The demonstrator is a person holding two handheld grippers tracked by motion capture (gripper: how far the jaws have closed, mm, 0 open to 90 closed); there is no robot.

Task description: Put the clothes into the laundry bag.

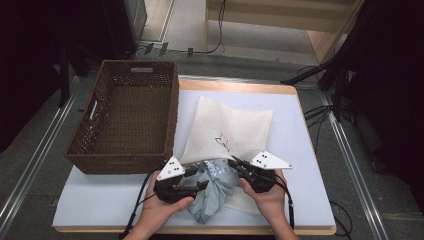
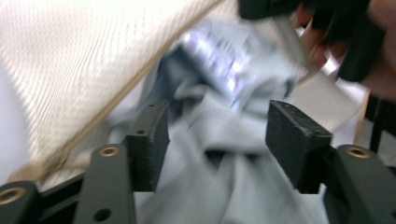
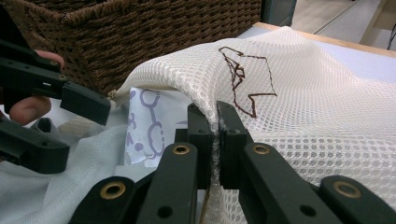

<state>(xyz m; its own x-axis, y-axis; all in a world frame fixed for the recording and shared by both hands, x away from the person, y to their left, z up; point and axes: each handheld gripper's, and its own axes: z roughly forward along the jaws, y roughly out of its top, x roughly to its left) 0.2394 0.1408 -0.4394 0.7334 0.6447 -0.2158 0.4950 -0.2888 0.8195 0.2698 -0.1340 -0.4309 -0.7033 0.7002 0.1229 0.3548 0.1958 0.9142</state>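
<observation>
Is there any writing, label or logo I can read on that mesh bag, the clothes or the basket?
No readable words or numbers anywhere.
Mesh bag: a brown stitched outline figure, a drawing, not letters.
Pale blue garment: a white patch with purple ring-like marks, a pattern that spells nothing I can read.
Wicker basket: a small pale tag on the far wall, too small to read.

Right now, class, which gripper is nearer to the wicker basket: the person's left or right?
Left. The left gripper sits just in front of the wicker basket's near wall, over the grey garment. The right gripper is farther off, clamping the mesh laundry bag's edge.
</observation>
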